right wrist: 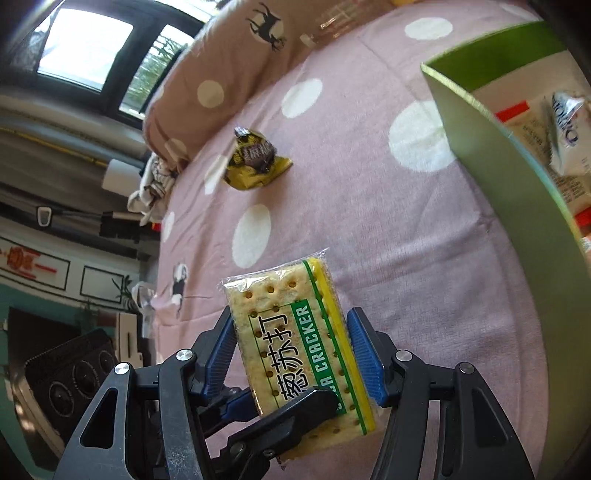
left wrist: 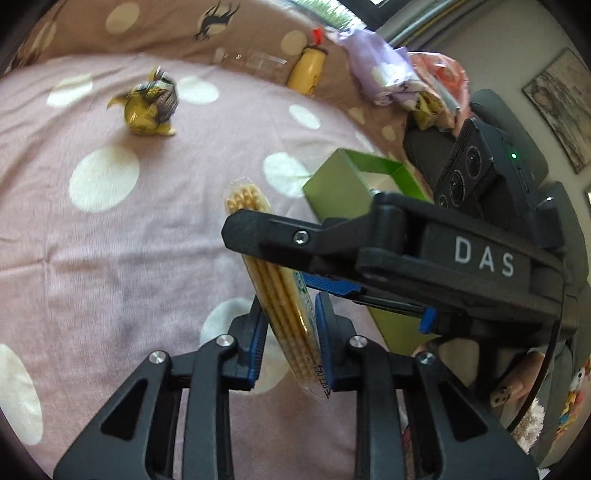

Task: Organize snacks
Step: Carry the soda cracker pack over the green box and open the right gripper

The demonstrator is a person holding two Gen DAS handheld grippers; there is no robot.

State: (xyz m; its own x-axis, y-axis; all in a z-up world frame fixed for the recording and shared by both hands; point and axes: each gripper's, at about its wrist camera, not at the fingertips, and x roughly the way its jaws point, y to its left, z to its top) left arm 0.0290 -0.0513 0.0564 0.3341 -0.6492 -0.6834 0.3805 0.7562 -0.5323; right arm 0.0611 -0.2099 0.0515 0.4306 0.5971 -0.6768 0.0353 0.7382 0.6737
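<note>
I have two grippers, and both hold the same cracker pack. My left gripper is squeezed tight on the thin sides of the pack, near one end. My right gripper has its blue pads pressed on the long edges, so it grips the pack too. The pack is up in the air above the pink bed cover with white dots. It is just beside the green box. The box is open, and other snack packs lie inside it. A crumpled yellow snack bag sits on the cover, well apart from the box. A yellow bottle lies farther back by the brown pillow.
</note>
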